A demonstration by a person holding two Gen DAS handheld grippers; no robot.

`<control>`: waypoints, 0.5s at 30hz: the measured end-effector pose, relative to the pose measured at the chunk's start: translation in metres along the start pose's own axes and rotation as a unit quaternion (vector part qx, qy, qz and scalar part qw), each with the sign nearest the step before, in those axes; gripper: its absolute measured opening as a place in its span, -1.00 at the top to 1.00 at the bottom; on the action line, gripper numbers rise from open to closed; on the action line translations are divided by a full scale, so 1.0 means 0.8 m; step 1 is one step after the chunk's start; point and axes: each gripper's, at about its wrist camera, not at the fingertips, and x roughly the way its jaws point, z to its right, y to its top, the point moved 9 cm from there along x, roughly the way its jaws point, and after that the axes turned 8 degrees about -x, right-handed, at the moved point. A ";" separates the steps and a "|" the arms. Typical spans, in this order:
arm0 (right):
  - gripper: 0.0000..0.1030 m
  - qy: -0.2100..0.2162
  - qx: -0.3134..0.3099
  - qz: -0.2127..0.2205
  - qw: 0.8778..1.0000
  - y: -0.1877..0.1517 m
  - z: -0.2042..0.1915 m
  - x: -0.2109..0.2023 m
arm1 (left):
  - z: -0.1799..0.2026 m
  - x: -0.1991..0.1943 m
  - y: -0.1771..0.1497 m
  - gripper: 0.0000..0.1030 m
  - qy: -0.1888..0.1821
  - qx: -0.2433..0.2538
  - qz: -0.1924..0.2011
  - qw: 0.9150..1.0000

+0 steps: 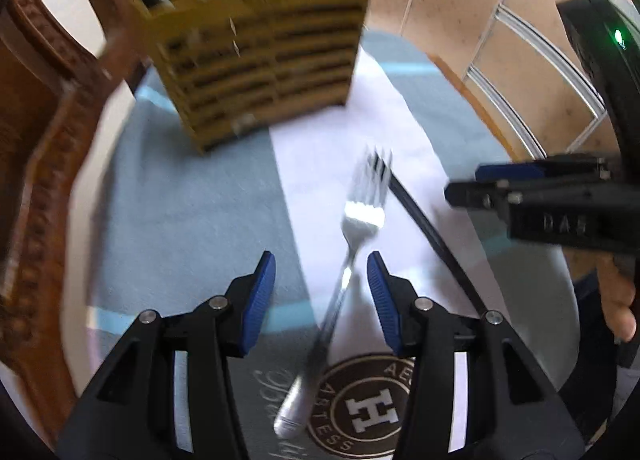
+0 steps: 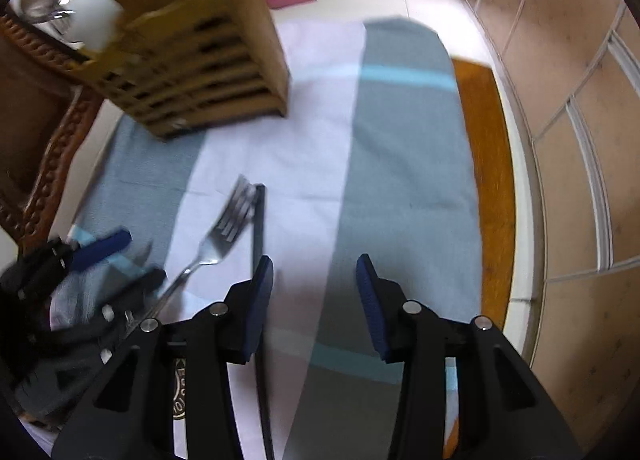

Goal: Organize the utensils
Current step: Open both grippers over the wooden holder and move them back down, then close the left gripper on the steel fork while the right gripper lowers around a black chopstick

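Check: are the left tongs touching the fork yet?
Apart. The left wrist view shows the fork handle running between the left tongs with cloth visible on both sides of it.

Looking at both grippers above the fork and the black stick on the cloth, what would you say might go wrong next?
The fork lies tines against the black stick, so the left gripper may nudge both. The right gripper has the stick at its left finger, not centred, and may miss it. The cloth may bunch.
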 end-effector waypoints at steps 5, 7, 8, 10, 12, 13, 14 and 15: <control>0.15 -0.005 0.003 -0.001 1.000 -0.004 0.004 0.005 | 0.003 0.019 -0.013 0.47 0.017 0.002 -0.021 1.000; 0.15 -0.005 0.000 -0.001 1.000 -0.004 0.002 0.006 | 0.002 0.024 -0.015 0.77 0.009 -0.010 -0.029 0.999; 0.15 -0.005 -0.002 0.000 1.000 -0.003 0.001 0.006 | 0.002 0.022 -0.011 0.84 0.013 -0.009 -0.028 0.999; 0.16 -0.005 -0.007 -0.001 1.000 -0.004 -0.003 0.007 | -0.004 0.021 -0.008 0.84 0.022 -0.016 -0.029 0.999; 0.16 -0.004 -0.012 -0.002 1.000 -0.004 -0.008 0.009 | -0.011 0.020 -0.011 0.85 0.019 -0.037 -0.036 0.998; 0.16 -0.003 -0.014 -0.002 1.000 -0.004 -0.012 0.010 | -0.013 0.019 -0.013 0.84 0.017 -0.048 -0.040 0.998; 0.15 -0.001 -0.019 -0.003 1.000 -0.004 -0.016 0.011 | -0.014 0.017 -0.014 0.84 0.014 -0.057 -0.043 0.997; 0.15 0.000 -0.023 -0.003 1.000 -0.005 -0.019 0.012 | -0.017 0.014 -0.020 0.84 0.010 -0.072 -0.047 0.996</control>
